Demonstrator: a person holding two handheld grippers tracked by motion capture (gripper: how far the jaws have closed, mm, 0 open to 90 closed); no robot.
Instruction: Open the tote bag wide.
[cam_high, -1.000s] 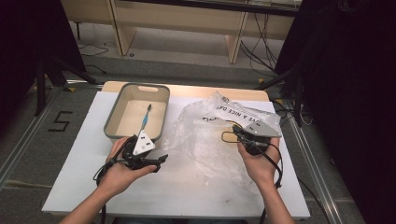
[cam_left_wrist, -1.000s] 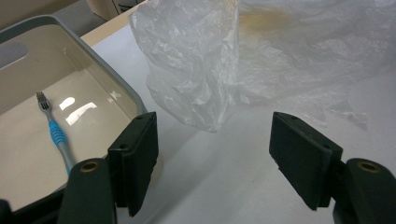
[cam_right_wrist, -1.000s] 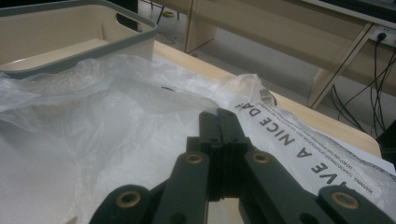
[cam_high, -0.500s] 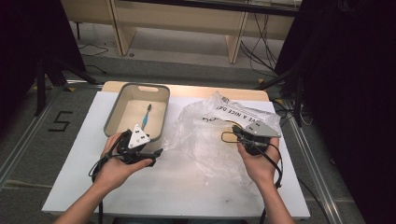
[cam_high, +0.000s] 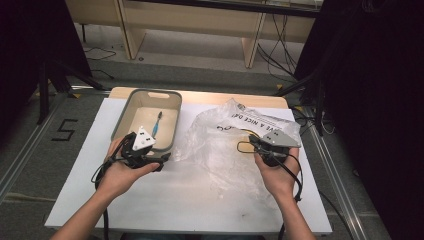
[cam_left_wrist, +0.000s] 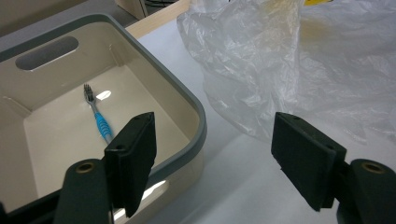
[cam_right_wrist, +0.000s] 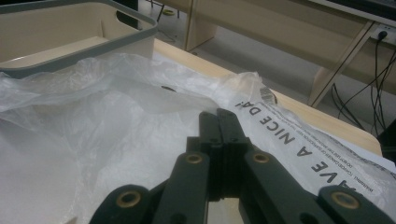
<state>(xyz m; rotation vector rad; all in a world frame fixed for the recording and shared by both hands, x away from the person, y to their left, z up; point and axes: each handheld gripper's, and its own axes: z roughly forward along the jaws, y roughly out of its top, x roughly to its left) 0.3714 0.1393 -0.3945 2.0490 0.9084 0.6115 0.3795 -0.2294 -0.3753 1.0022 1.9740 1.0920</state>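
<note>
Left gripper (cam_high: 159, 161): held in left hand (cam_high: 117, 172), jaws spread wide, nothing between pads. Right gripper (cam_high: 252, 142): held in right hand (cam_high: 277, 172), 2 jaws pressed together. Both forearms entering from below.

White table top (cam_high: 200, 200), wooden desk legs (cam_high: 250, 45) behind, cables (cam_high: 280, 50) on grey floor (cam_high: 200, 75)

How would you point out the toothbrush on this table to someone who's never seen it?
Find the white table; at its far left stands a beige bin with a grey rim. The toothbrush lies alone on the bin's floor, slim, with a blue grip and dark bristles.
</note>
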